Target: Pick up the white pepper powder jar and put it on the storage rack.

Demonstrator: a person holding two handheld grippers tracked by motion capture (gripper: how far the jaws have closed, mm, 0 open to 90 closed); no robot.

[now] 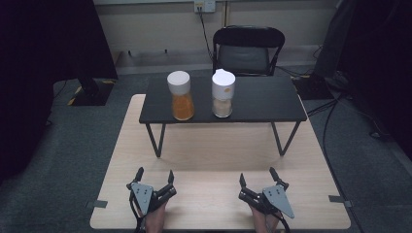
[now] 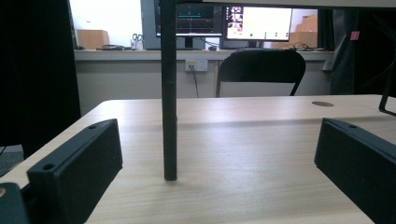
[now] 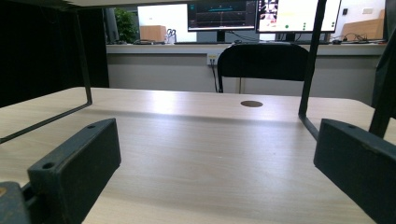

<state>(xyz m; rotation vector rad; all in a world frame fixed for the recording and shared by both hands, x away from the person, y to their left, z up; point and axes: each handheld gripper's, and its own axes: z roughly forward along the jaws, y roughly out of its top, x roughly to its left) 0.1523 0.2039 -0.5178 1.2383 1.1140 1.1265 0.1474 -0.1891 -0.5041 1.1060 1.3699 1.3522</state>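
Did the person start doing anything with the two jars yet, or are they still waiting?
Nothing looks done yet. The orange jar and the pale jar both stand capped on the black shelf. Nothing is in hand: the left gripper and right gripper rest open on the wooden table, apart from the jars. Everything is left.

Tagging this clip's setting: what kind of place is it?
Probably an office or lab set up for recording, not a home. Monitors sit on a back counter, a folding chair stands behind the wooden table, and cables trail over grey carpet. Two jars stand staged on a small black stand.
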